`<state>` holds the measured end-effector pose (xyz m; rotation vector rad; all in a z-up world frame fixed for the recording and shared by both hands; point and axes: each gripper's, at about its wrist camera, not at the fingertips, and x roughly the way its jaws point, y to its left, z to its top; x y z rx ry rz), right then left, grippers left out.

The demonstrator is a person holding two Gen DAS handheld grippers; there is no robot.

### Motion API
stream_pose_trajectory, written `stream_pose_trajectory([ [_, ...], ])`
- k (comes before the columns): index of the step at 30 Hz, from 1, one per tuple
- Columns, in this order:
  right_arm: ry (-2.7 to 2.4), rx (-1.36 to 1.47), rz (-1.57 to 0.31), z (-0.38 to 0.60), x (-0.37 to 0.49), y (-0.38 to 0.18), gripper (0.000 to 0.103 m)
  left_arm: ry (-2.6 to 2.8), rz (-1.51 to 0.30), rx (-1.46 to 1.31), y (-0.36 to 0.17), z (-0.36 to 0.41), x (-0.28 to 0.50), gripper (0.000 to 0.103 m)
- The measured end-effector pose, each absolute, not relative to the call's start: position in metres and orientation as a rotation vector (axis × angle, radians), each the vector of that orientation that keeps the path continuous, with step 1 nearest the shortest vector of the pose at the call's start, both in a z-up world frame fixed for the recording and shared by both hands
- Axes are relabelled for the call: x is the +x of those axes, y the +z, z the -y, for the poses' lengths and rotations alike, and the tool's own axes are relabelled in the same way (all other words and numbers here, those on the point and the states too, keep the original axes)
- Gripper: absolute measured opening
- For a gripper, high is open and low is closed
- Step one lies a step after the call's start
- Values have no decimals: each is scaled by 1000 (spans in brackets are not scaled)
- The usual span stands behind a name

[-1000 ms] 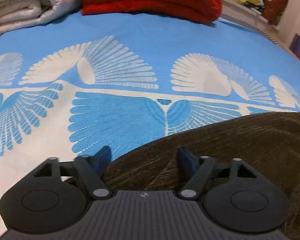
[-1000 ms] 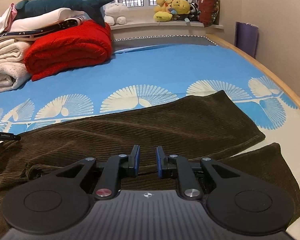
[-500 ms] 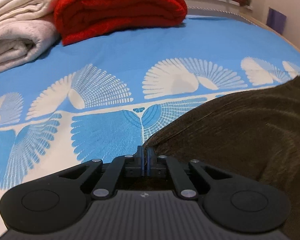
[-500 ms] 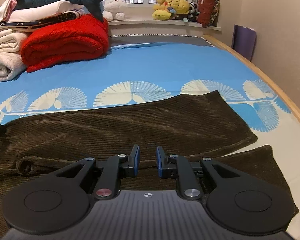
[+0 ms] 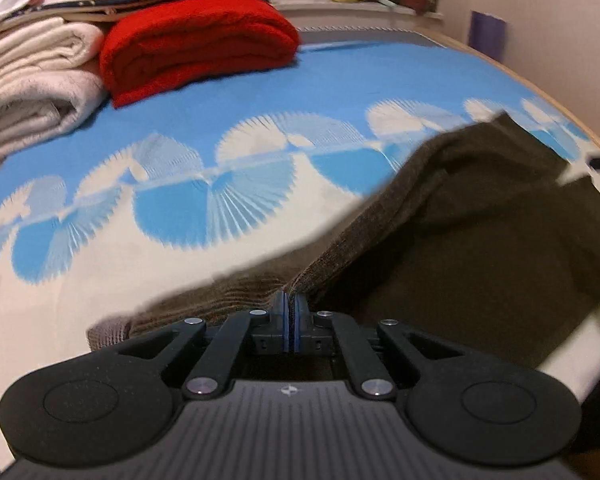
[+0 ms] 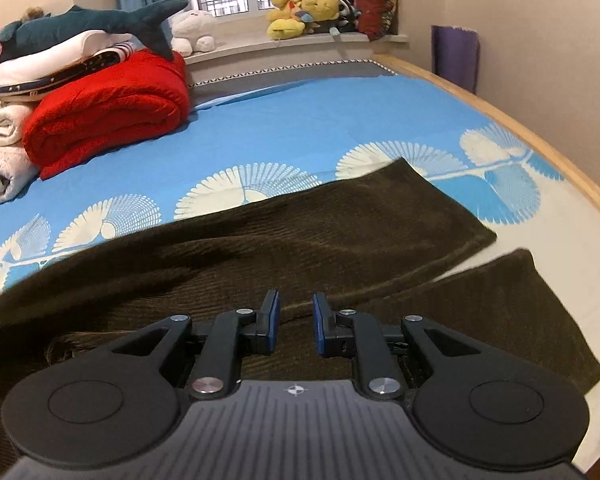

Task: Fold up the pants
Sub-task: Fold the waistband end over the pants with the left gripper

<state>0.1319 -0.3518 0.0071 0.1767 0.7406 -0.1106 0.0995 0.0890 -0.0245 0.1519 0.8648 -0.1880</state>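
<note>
Dark brown corduroy pants (image 6: 300, 236) lie across the blue patterned bed sheet (image 6: 340, 120), both legs pointing right. My left gripper (image 5: 290, 300) is shut on the pants' edge (image 5: 340, 256) and holds it lifted off the bed, the cloth draping away to the right. My right gripper (image 6: 296, 308) is open, low over the pants where the two legs meet, with nothing between its fingers.
A folded red blanket (image 6: 108, 112) and cream blankets (image 5: 32, 92) are stacked at the far left of the bed. A plush shark (image 6: 100, 24) and plush toys (image 6: 300, 12) sit by the window. The wooden bed edge (image 6: 540, 144) runs along the right.
My left gripper closed on the pants' edge and lifted it, carrying it rightward over the bed. My right gripper stayed open above the legs, shifting slightly.
</note>
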Motion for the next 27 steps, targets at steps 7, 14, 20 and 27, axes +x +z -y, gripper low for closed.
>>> stream_pose_trajectory([
  [7,-120,255,-797,354,121,-2,18,-188,-1015,-5,-60,-110,85,0],
  [14,-127,215,-812,350,113,-4,22,-327,-1151,-172,-77,-126,90,38],
  [20,-144,188,-817,354,109,-7,22,-284,-1253,-150,-99,-122,101,65],
  [27,-157,161,-819,357,108,-9,24,-158,-1193,-533,-93,-167,119,77],
])
